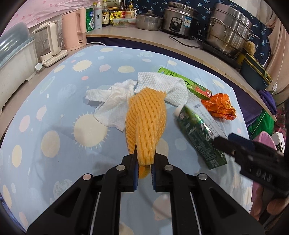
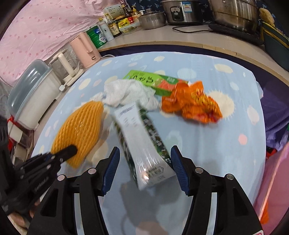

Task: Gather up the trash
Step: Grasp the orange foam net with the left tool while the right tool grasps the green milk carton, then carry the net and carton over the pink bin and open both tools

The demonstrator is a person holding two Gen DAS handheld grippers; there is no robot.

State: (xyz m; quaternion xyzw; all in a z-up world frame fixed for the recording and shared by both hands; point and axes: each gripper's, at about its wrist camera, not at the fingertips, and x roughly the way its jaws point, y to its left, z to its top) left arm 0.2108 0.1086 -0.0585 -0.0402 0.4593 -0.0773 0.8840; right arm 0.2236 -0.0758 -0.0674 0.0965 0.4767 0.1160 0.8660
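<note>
My left gripper (image 1: 144,160) is shut on the near end of a yellow foam fruit net (image 1: 146,117), which lies on the blue sun-print tablecloth (image 1: 54,112). A green-and-white drink carton (image 2: 140,141) lies between the blue pads of my right gripper (image 2: 145,159), which stands open with a gap on each side. In the left wrist view the right gripper (image 1: 227,141) sits at the carton's (image 1: 198,133) near end. Behind lie crumpled white paper towels (image 1: 115,101), a green box (image 2: 150,79) and an orange crumpled wrapper (image 2: 193,104). The right wrist view is motion-blurred.
A pink kettle (image 1: 74,29), a white-handled jug (image 1: 50,41) and a lidded plastic bin (image 1: 14,59) stand at the table's left. On the counter behind are bottles (image 1: 105,16), a rice cooker (image 1: 180,19) and steel pots (image 1: 229,30). The table's right edge drops off to bags.
</note>
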